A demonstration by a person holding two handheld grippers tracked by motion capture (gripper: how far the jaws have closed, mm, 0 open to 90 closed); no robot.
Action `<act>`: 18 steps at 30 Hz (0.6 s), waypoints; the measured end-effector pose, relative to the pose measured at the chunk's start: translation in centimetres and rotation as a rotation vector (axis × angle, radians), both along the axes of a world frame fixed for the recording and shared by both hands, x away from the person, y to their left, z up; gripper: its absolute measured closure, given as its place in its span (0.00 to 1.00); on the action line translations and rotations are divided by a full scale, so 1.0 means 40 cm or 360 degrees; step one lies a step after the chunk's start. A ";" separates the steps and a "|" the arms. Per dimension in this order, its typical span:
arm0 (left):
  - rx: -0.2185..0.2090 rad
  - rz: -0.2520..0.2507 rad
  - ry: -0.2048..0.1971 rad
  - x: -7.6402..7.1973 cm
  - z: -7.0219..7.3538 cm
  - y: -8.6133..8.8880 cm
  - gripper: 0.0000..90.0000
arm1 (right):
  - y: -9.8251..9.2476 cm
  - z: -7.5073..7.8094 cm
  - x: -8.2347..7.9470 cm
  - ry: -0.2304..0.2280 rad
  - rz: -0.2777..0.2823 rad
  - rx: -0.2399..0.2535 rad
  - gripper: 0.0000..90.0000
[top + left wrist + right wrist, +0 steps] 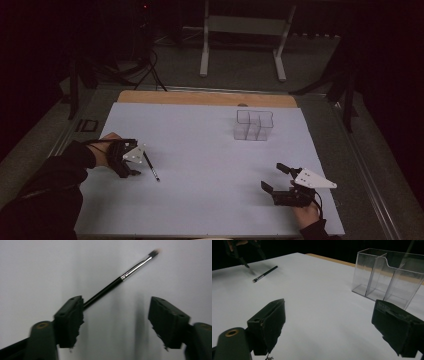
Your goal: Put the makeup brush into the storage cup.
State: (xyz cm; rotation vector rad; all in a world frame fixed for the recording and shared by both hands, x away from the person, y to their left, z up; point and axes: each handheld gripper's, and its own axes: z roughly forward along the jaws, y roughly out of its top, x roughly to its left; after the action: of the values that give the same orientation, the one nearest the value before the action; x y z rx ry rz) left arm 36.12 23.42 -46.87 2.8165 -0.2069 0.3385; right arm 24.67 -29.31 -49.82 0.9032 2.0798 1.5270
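Lying flat on the white surface (210, 165), a thin black makeup brush (151, 167) sits well to the near-left of the clear plastic organizer (253, 125), the landmark for this fig. Organizer: transparent, divided into compartments, upright near the far edge of the sheet, w/ a strip of bare wood behind it. Left gripper (134, 167) is held just beside the brush handle end, on the side away from the organizer; in the left gripper view its jaws are spread wide, and the brush (120, 279) runs diagonally up from behind one jaw, silver ferrule and pale bristle tip pointing away, not pinched. Right gripper (276, 179) rests near-right of the organizer, well apart from the brush, jaws also spread, nothing between them. Right gripper view: organizer (387, 277) close ahead, brush (265, 273) farther off beside the other hand.
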 end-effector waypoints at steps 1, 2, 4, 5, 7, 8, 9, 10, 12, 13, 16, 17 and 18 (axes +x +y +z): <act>0.0000 0.0000 0.0000 0.000 0.000 0.000 0.41 | 0.000 0.000 0.000 0.0000 0.0000 0.0000 0.13; 0.0001 -0.0071 -0.0037 0.003 0.003 -0.002 0.41 | 0.000 0.000 0.000 0.0002 -0.0001 0.0003 0.13; 0.0009 -0.0120 -0.0054 0.007 0.004 -0.004 0.43 | -0.001 -0.001 0.001 0.0007 -0.0004 0.0010 0.13; 0.0007 -0.0146 -0.0054 0.010 0.004 -0.006 0.45 | -0.002 -0.001 0.001 0.0007 -0.0005 0.0012 0.13; 0.0020 -0.0189 -0.0068 0.014 0.002 -0.009 0.48 | -0.002 -0.002 0.002 0.0011 -0.0006 0.0013 0.13; 0.0020 -0.0189 -0.0068 0.014 0.002 -0.009 0.49 | -0.003 -0.002 0.002 0.0012 -0.0005 0.0015 0.13; 0.0044 -0.0264 -0.0059 0.017 -0.001 -0.019 0.49 | -0.003 -0.003 0.003 0.0017 -0.0002 0.0022 0.13; 0.0050 -0.0283 -0.0054 0.019 -0.001 -0.024 0.49 | -0.003 -0.004 0.003 0.0019 -0.0003 0.0022 0.13; 0.0050 -0.0315 -0.0051 0.023 0.001 -0.033 0.53 | -0.004 -0.004 0.003 0.0019 -0.0005 0.0027 0.13; 0.0054 -0.0328 -0.0045 0.026 0.002 -0.037 0.53 | -0.004 -0.004 0.003 0.0019 -0.0006 0.0028 0.13; 0.0062 -0.0424 -0.0051 0.033 0.003 -0.048 0.56 | -0.004 -0.003 0.002 0.0015 -0.0005 0.0024 0.13; 0.0048 -0.0459 -0.0037 0.036 0.003 -0.050 0.57 | -0.005 -0.003 0.002 0.0012 -0.0004 0.0024 0.13; 0.0036 -0.0458 -0.0002 0.038 0.002 -0.054 0.58 | -0.005 -0.003 0.001 0.0011 -0.0004 0.0023 0.13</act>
State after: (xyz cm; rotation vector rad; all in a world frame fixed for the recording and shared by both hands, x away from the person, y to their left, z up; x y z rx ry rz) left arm 37.65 21.27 -46.81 2.7553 -0.6114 0.2725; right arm 24.72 -29.52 -49.95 0.9175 2.0744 1.5418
